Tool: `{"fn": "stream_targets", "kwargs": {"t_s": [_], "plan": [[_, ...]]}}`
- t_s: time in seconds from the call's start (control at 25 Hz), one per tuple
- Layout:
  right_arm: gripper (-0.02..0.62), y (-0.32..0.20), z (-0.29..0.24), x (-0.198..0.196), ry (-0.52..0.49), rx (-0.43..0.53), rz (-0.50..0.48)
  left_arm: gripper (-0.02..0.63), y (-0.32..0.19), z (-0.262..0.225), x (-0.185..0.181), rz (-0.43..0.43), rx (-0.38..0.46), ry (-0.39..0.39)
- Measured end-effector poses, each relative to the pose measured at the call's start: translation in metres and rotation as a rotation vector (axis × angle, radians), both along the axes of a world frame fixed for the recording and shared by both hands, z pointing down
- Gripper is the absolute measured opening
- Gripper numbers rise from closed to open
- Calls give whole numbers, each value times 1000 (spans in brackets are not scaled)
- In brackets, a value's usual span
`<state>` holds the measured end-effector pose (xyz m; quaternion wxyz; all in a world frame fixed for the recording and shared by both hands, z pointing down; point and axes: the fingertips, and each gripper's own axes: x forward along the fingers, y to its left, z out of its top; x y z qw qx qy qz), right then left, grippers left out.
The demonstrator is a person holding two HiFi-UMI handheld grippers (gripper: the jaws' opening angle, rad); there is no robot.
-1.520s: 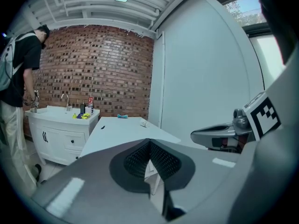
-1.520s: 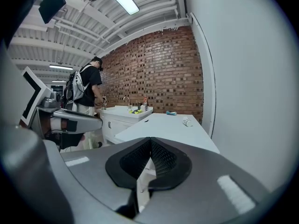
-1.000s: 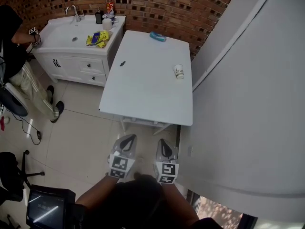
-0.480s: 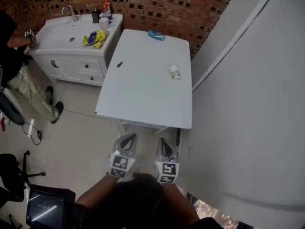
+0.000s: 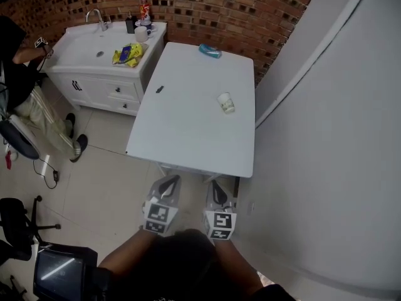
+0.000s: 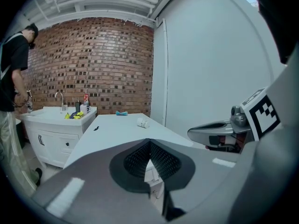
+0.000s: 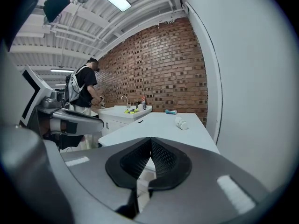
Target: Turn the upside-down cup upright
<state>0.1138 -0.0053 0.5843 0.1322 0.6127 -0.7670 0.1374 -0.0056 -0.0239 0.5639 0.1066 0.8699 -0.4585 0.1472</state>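
The left gripper point(image 5: 167, 185) and the right gripper point(image 5: 216, 191) are both pressed together, empty. The cup point(image 5: 226, 102) lies on the table point(image 5: 182, 130), at twelve o'clock, well apart

The left claw point(image 5: 167, 182) and right claw point(image 5: 215, 188) were grey with black ribbed pads point(image 6: 136, 159); each bore a black-and-white marker cube point(image 5: 156, 219).

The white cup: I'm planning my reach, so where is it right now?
In the head view, the small white paper cup sits on the white rectangular table near its right edge, by the grey wall, nearer than the blue object.
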Motion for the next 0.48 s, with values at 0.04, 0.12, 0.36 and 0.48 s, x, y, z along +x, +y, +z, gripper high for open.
{"fn": "stream_targets", "kwargs": {"t_s": [0.04, 0.12, 0.36, 0.48], "plan": [[14, -1, 0, 0, -2, -3, -3, -6, -1, -1, 0, -4, 0, -2], [14, -6, 0, 2, -6, 1, -16, -6, -5, -2, 3, -16, 4, -5], [14, -14, 4, 3, -17, 2, -29, -6, -13, -7, 15, -17, 11, 4], [14, -17, 2, 5, -13, -9, -27, -6, -18, -13, 15, -22, 12, 11]]}}
